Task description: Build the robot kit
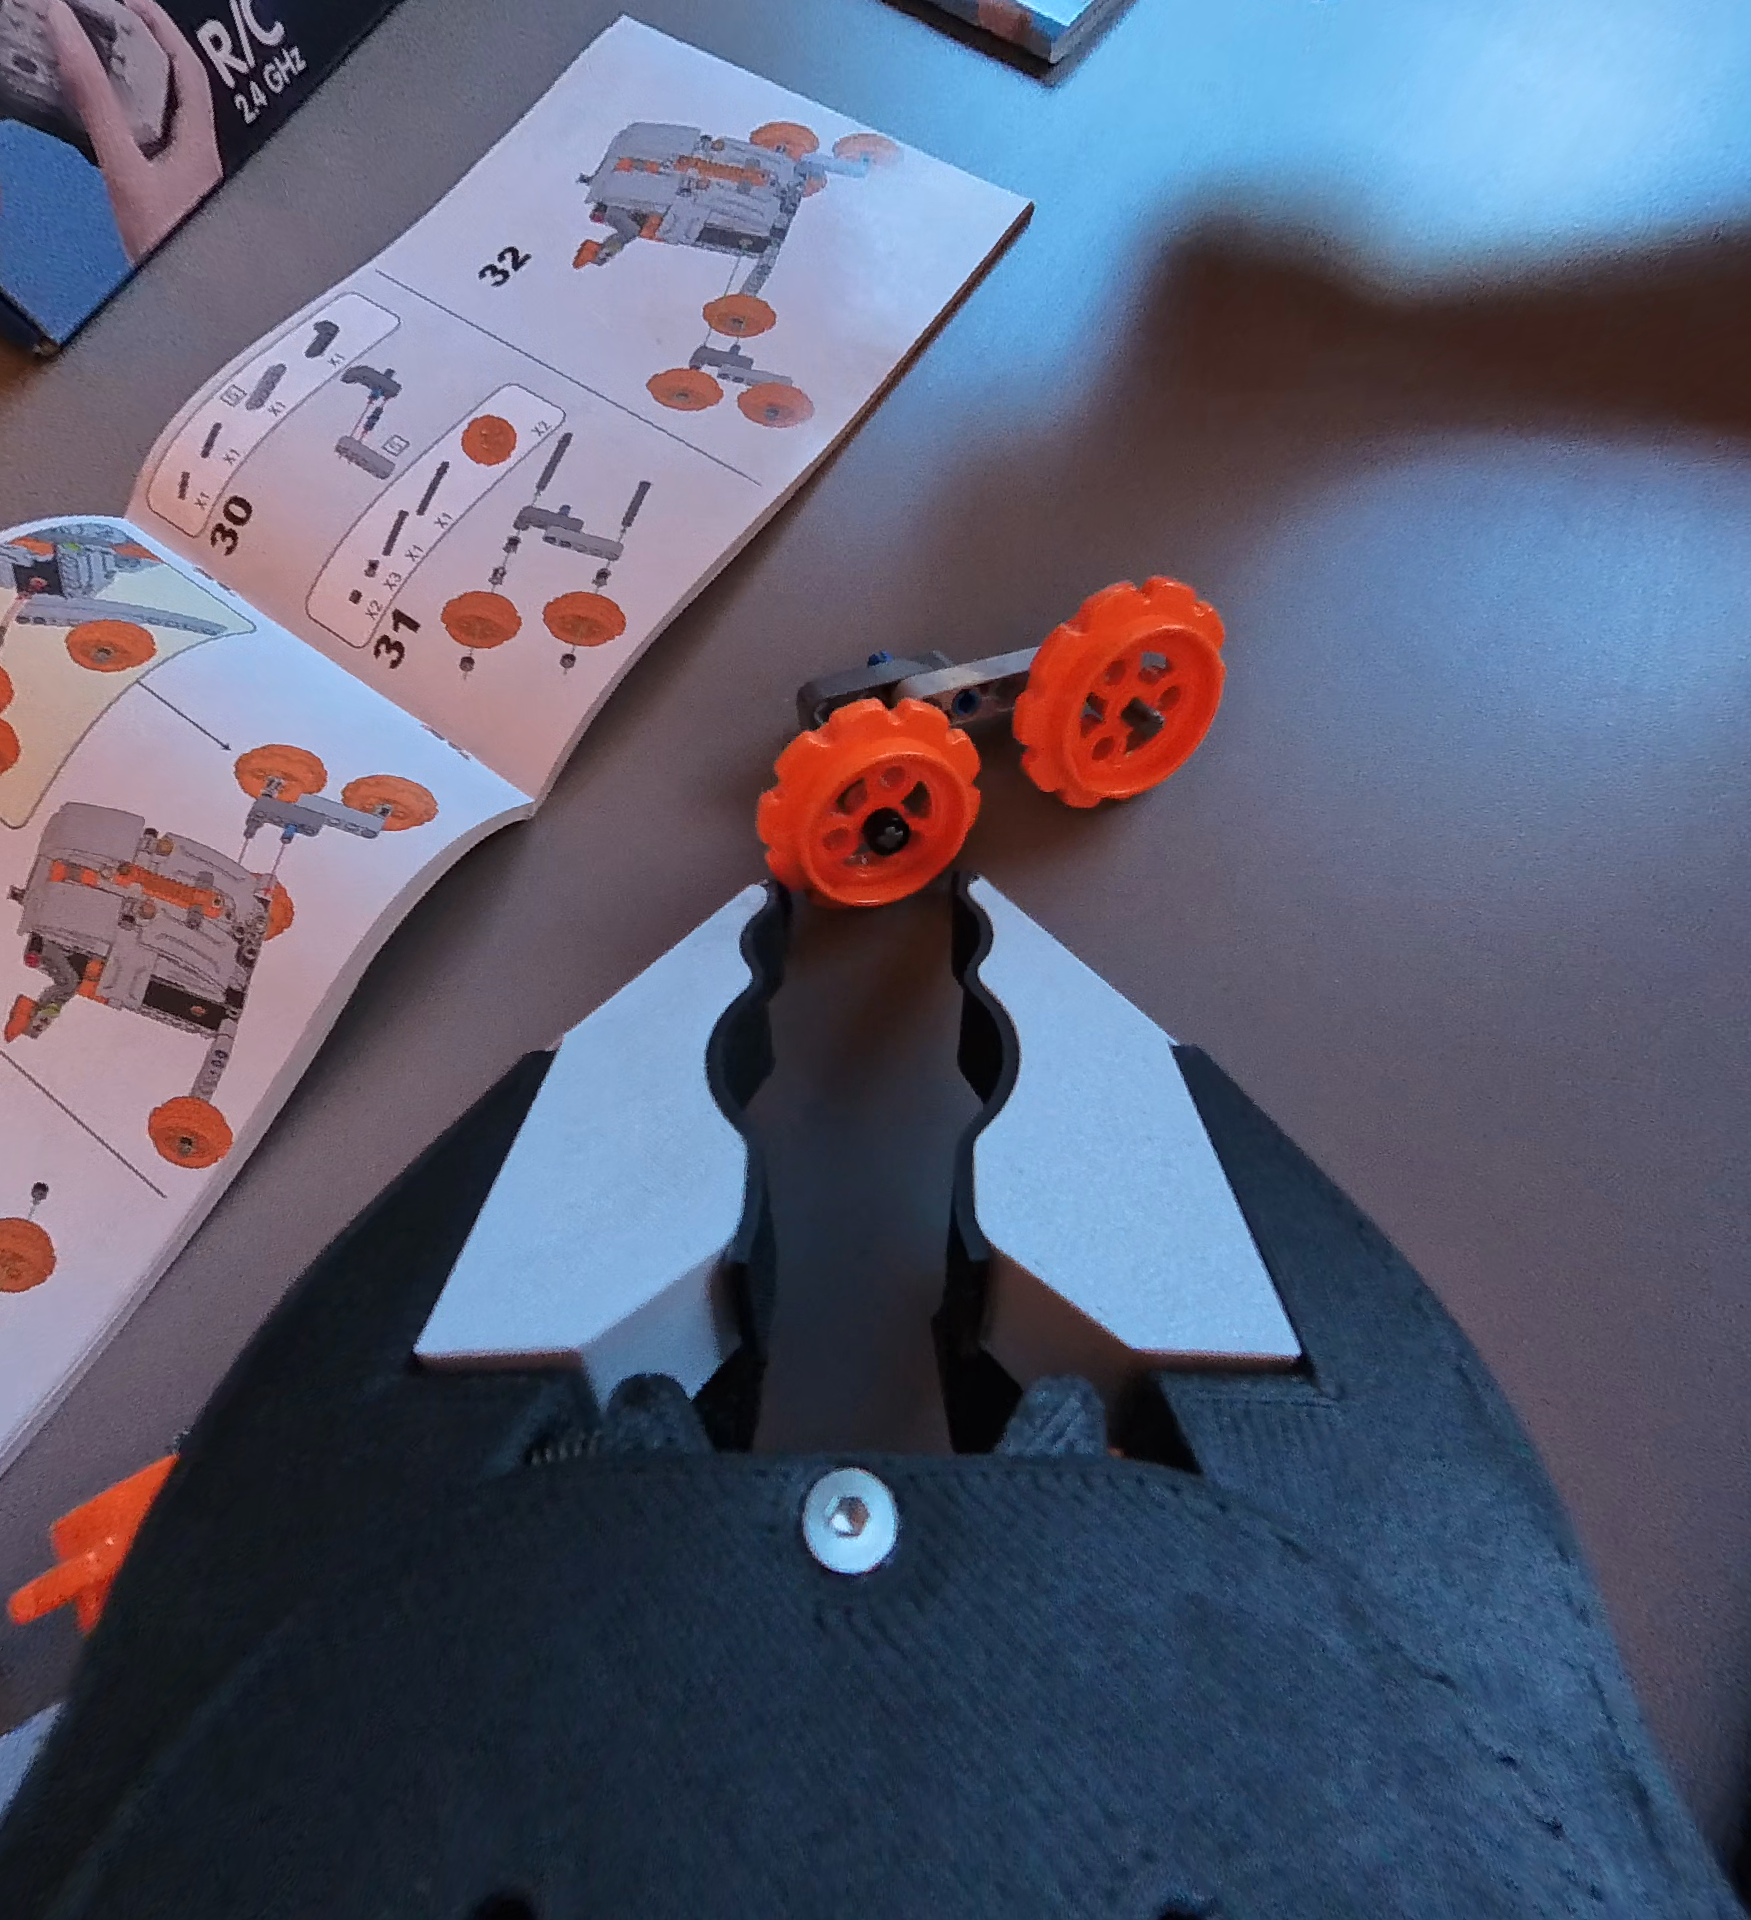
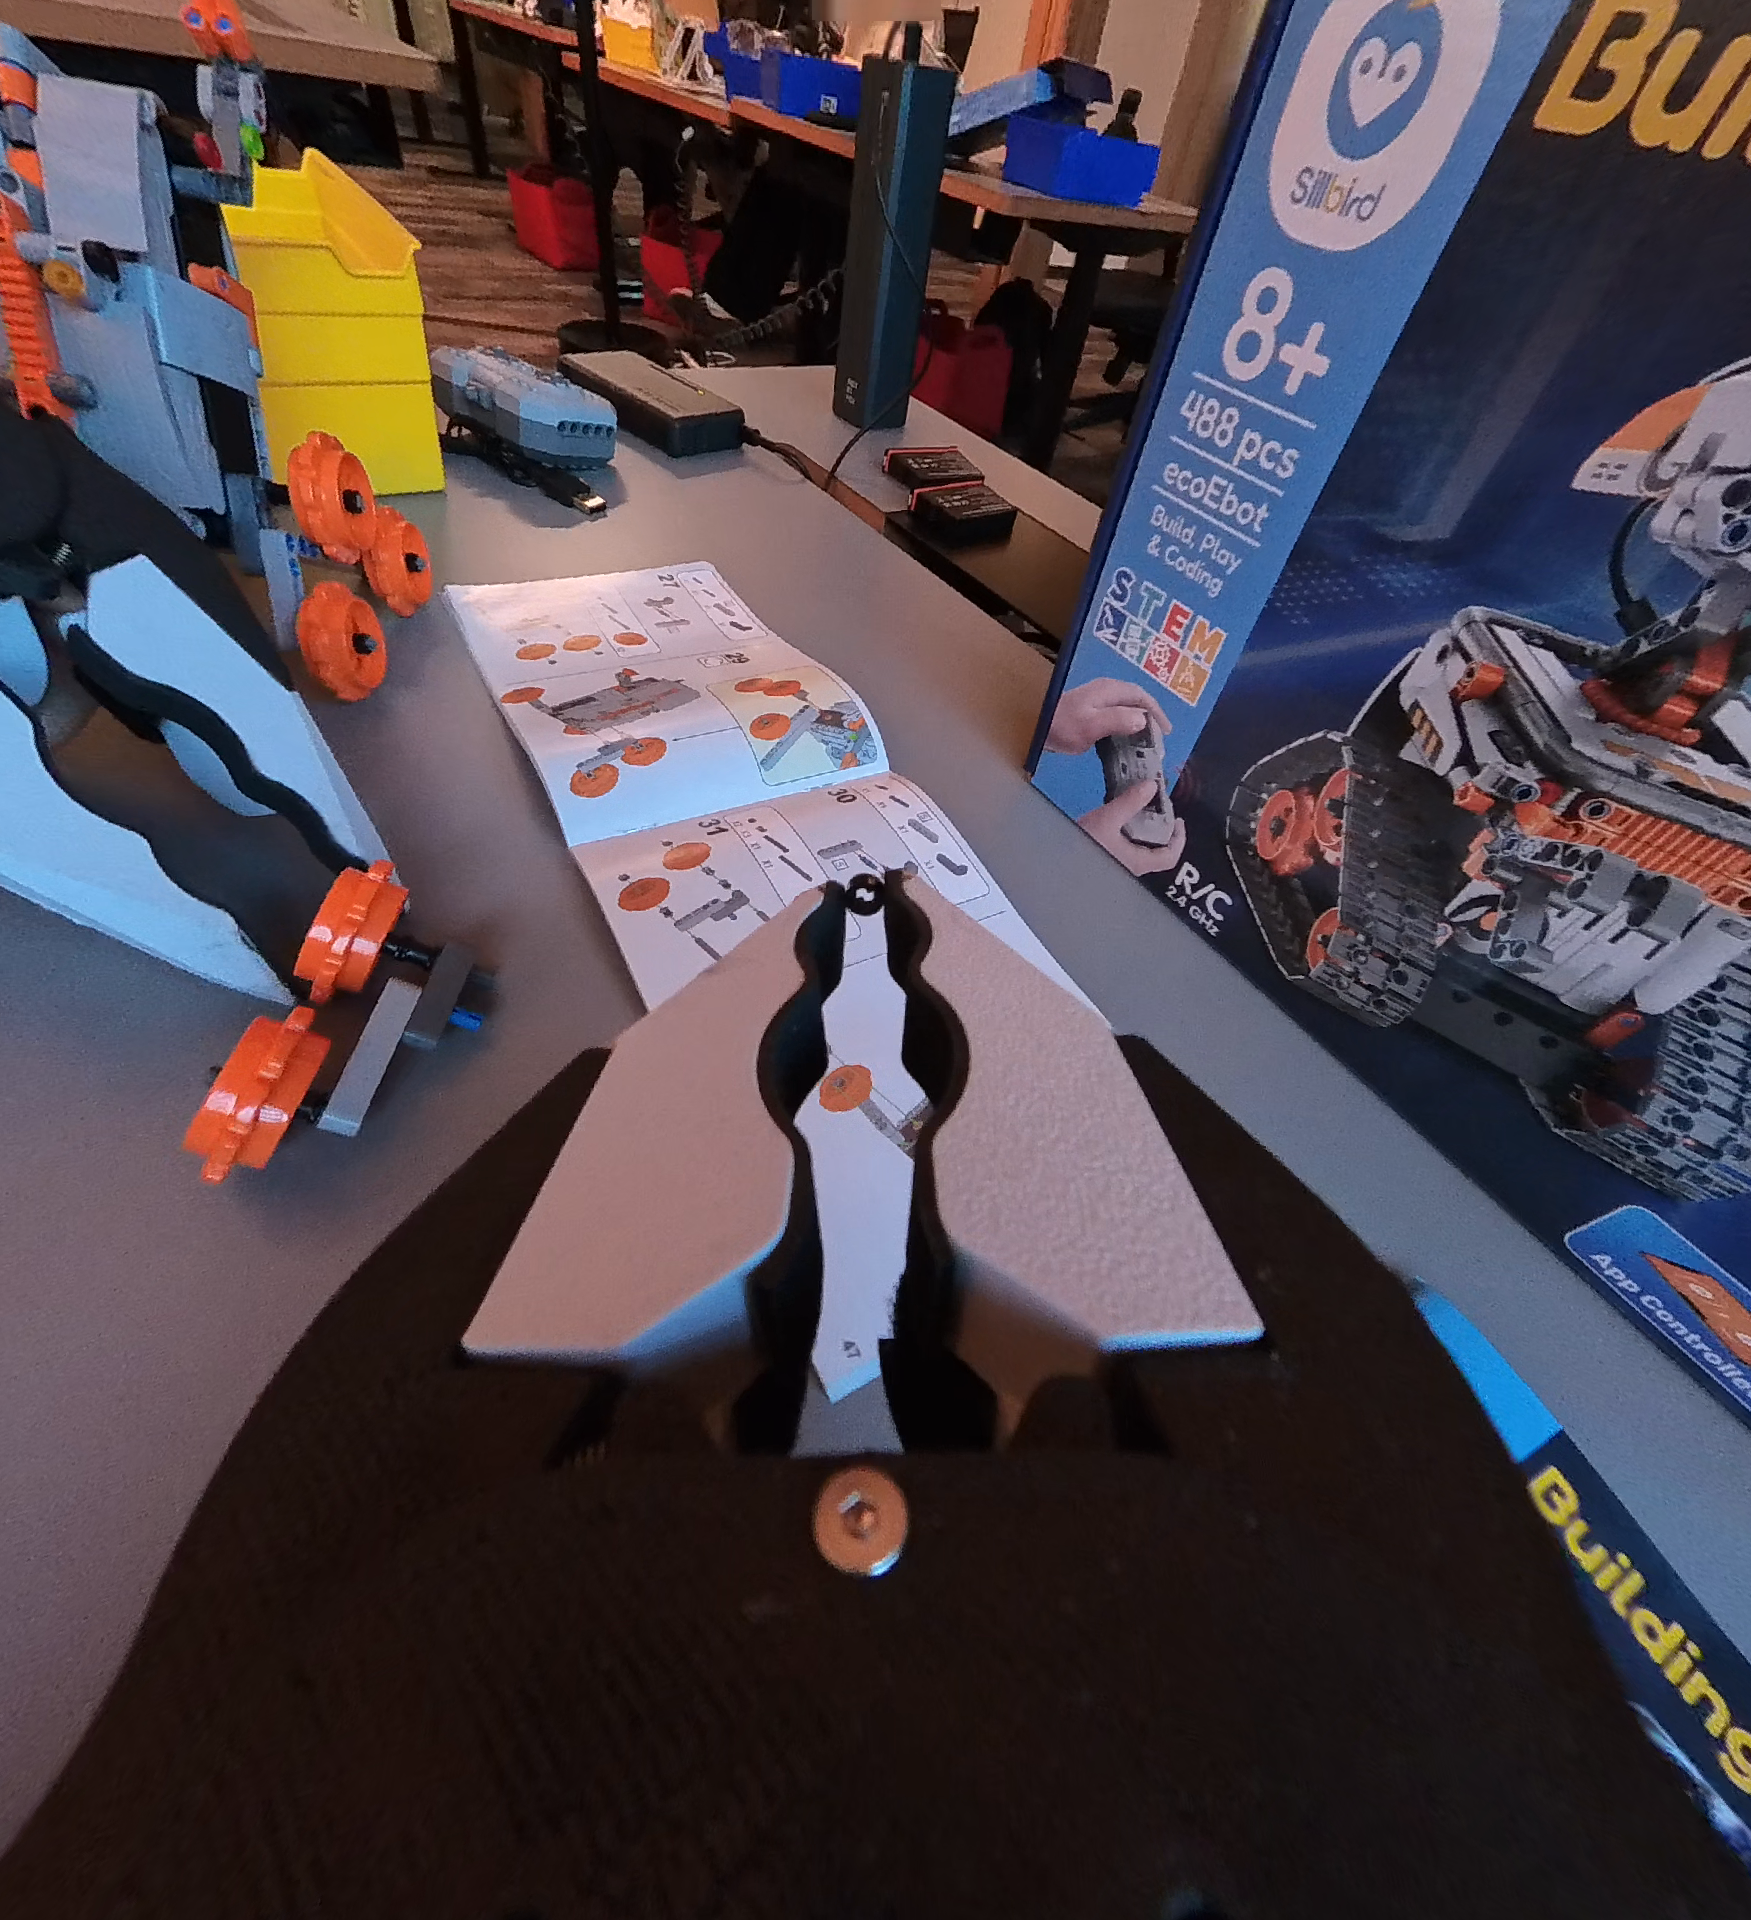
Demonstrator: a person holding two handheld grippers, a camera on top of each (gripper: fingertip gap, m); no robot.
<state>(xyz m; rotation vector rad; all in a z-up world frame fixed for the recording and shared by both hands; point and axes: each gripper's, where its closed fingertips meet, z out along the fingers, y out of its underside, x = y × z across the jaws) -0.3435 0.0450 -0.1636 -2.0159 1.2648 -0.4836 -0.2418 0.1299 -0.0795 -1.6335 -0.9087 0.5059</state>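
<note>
A small assembly of two orange wheels (image 1: 869, 800) joined by grey beams (image 1: 964, 681) lies on the grey table. My left gripper (image 1: 867, 889) is open, with its fingertips right at the rim of the nearer wheel. From the right wrist view, this gripper (image 2: 331, 883) shows at the left, by the same wheel assembly (image 2: 331, 997). My right gripper (image 2: 863, 896) is shut on a small black round piece (image 2: 863, 894), pinched at its tips. It hovers over an open instruction booklet (image 2: 705, 727).
The booklet (image 1: 538, 468) lies left of the wheels. A big product box (image 2: 1473, 727) stands at the right. A partly built grey and orange model (image 2: 92, 260), a yellow bin (image 2: 341, 312) and a grey unit with cable (image 2: 518, 405) stand behind. Loose orange parts (image 1: 92, 1548) lie near the left gripper's body. The tips of one gripper are about 15 centimeters away from the tips of the other.
</note>
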